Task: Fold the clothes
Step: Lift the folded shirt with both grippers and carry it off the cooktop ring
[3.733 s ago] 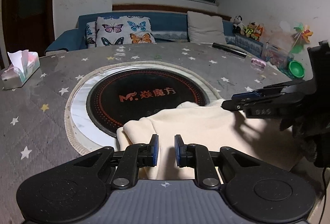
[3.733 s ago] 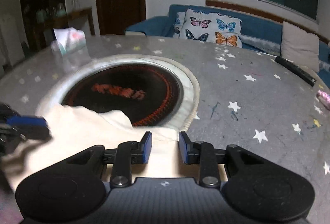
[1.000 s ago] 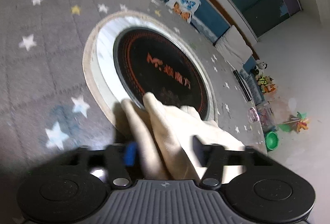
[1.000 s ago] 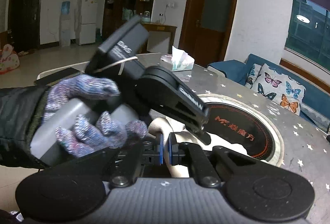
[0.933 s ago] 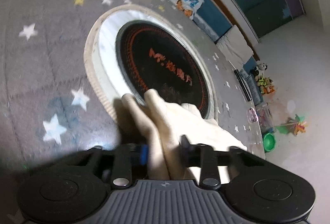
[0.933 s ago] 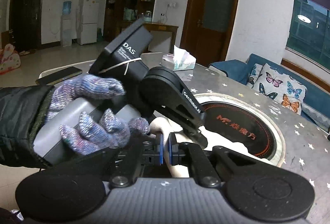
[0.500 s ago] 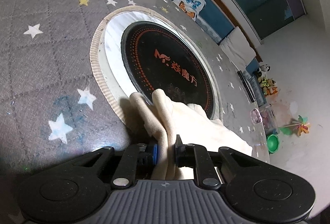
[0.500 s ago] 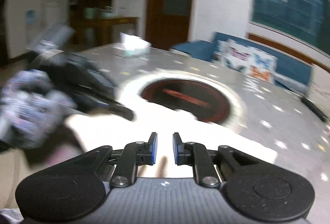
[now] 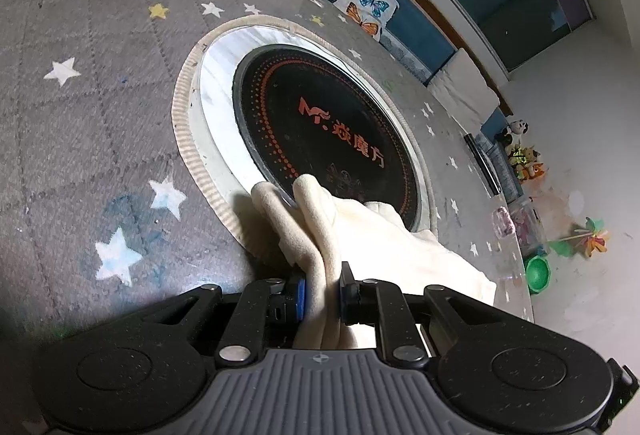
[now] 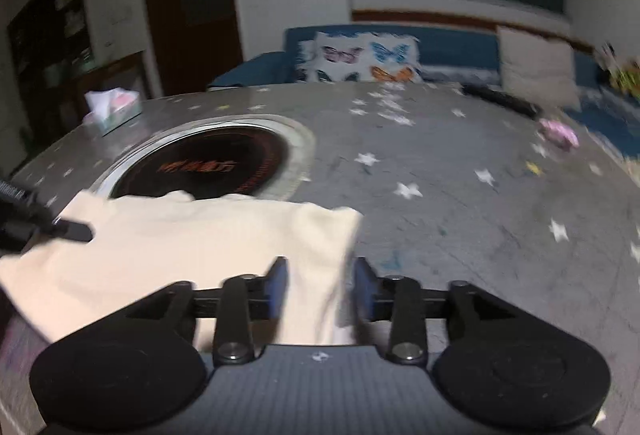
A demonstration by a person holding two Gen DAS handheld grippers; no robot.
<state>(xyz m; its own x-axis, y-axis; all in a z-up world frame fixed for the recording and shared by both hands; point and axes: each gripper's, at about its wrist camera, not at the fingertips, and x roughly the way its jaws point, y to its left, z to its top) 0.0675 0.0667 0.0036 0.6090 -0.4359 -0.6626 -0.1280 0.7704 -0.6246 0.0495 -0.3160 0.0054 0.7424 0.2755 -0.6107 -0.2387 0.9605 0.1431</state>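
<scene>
Cream garment (image 9: 384,247) lies on your star-print table cover (image 9: 80,123), its far edge lapping the round black cooktop (image 9: 320,131). Your left gripper (image 9: 323,289) is clamped on a bunched fold at the garment's left end. Your right gripper (image 10: 321,289) stands spread wide over the garment's right edge, gripping nothing. Beyond the cooktop sits a tissue box (image 10: 114,109).

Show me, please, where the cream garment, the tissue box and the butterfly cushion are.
cream garment (image 9: 384,239): left wrist view, flat part behind the pinched fold.
tissue box (image 10: 116,111): right wrist view, side of the box, at the table's far left.
butterfly cushion (image 10: 366,63): right wrist view, middle of its printed face.
</scene>
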